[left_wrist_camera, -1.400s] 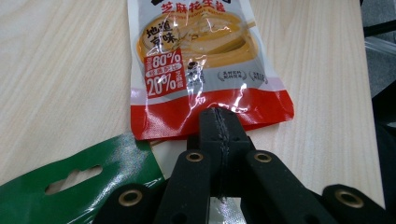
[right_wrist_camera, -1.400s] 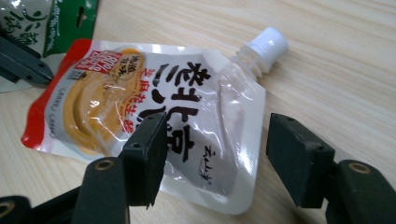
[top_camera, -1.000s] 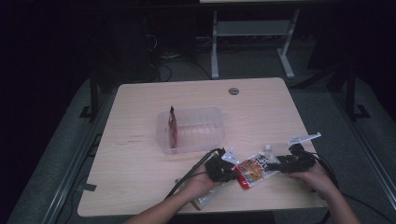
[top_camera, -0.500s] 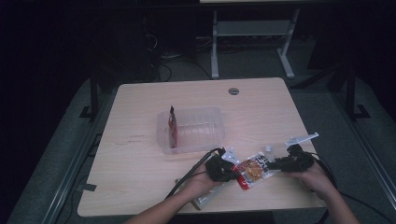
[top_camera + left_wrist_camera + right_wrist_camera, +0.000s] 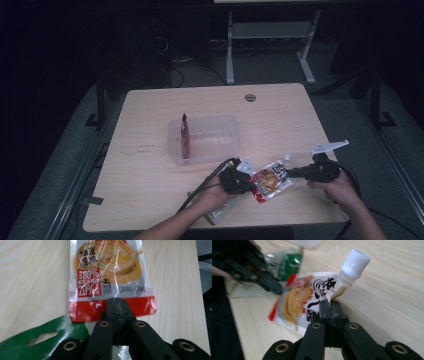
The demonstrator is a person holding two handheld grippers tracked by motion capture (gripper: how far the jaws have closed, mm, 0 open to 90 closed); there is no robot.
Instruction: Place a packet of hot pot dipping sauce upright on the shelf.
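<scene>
A spouted pouch (image 5: 270, 182) with red edges and a noodle picture lies near the table's front edge, stretched between both grippers. My left gripper (image 5: 116, 301) is shut on the pouch's (image 5: 110, 272) red bottom seam. My right gripper (image 5: 330, 302) has just been closing and now pinches the pouch's (image 5: 299, 300) top edge right below its white screw cap (image 5: 354, 263). In the high view the left gripper (image 5: 246, 181) sits left of the pouch and the right gripper (image 5: 291, 173) right of it.
A clear plastic tub (image 5: 212, 138) stands mid-table with a red sachet (image 5: 185, 141) upright at its left end. A green packet (image 5: 37, 340) lies under the left gripper. Bare table (image 5: 145, 195) stretches to the left; a cable hole (image 5: 250, 97) sits at the back.
The right gripper's jaws have closed onto the pouch's spout end. The left gripper and the pouch have stayed where they were.
</scene>
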